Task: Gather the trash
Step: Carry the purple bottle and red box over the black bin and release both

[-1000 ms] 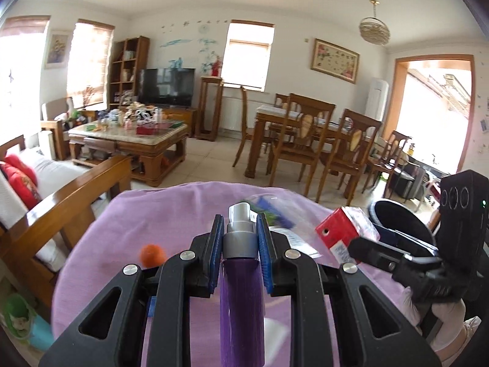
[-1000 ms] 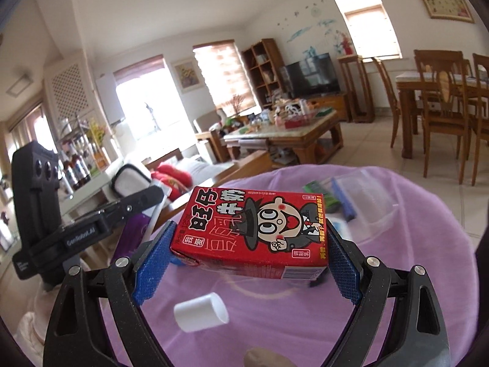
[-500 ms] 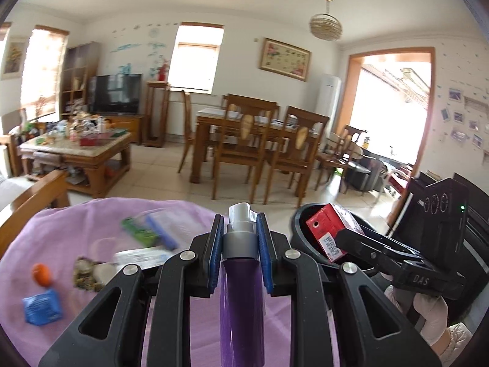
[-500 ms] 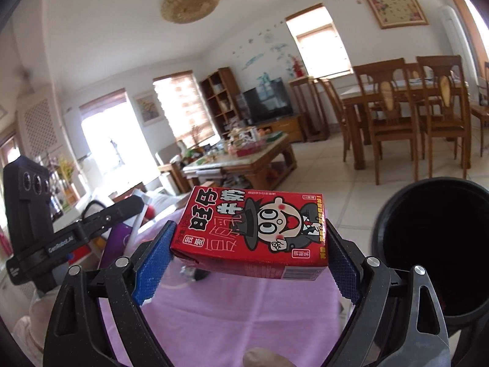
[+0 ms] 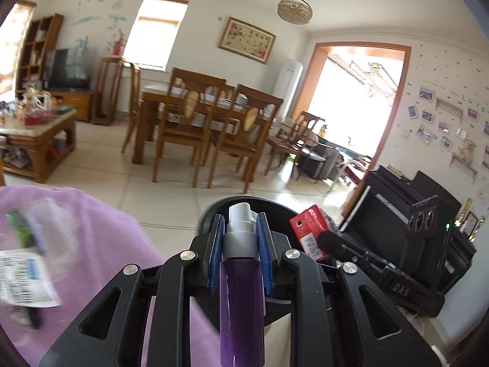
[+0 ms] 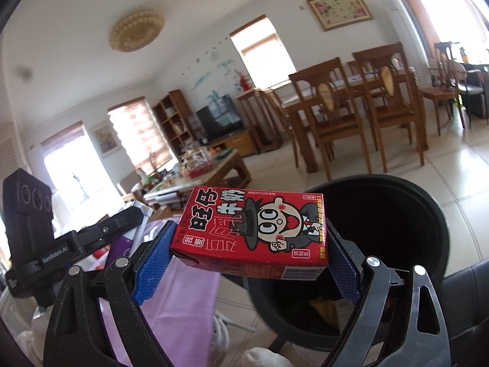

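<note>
Left gripper (image 5: 238, 250) is clamped on a purple spray bottle (image 5: 242, 299) at its grey collar; rigid, slick plastic is judged, light, best held at that collar. Right gripper (image 6: 249, 255) is spread wide yet pinching a red milk carton (image 6: 255, 232) end to end; thin card, probably empty, easily crushed. Both are held over the black bin (image 6: 421, 214); a lilac cloth (image 5: 101, 229) with loose wrappers (image 5: 26, 278) is seen alongside; tiled floor and a wooden dining set (image 5: 207, 119) are seen beyond.
</note>
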`<state>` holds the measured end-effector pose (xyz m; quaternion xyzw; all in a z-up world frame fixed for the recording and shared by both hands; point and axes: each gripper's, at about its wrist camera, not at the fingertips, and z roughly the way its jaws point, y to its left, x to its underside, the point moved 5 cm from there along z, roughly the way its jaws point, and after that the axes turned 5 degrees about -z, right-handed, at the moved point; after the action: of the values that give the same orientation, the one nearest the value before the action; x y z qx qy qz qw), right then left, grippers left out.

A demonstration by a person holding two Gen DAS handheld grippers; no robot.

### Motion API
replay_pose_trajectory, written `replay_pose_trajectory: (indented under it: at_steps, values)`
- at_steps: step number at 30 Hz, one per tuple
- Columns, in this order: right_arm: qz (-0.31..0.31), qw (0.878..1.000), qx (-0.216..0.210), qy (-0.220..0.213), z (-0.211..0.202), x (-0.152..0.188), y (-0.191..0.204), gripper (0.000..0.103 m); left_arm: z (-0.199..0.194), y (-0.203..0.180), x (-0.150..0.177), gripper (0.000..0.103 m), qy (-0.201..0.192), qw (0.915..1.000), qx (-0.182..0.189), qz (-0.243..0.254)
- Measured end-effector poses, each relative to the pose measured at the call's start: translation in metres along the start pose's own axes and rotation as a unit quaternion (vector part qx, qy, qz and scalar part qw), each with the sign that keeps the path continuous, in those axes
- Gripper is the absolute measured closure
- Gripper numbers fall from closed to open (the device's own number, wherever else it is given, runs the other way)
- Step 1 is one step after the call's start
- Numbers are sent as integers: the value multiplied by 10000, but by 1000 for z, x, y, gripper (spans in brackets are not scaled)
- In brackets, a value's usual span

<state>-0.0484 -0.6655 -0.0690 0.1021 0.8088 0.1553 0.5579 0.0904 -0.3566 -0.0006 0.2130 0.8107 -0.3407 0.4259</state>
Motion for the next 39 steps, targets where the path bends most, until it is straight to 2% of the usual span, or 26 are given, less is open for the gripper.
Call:
replay_pose_trajectory:
  at_steps: [4,11,19,24,39]
  values:
    - [164,9997,190,18,-5,9,-31,14,38,-15,9,81,197,9997,155,-40]
    - [515,9983,283,-37,-6,22,-69,14,77,-29,25,81,383,9990,237,-2]
    - [653,9975,284,-6,5,32,-75,14,100,-34,30,81,467,9988,107,106]
    - [657,9974,304,18,19,25,-70,14,108,-30,33,81,553,9984,21,91]
    - [493,9979,348,218,47,34,-57,14,106,-21,37,80,670,9974,-250,85]
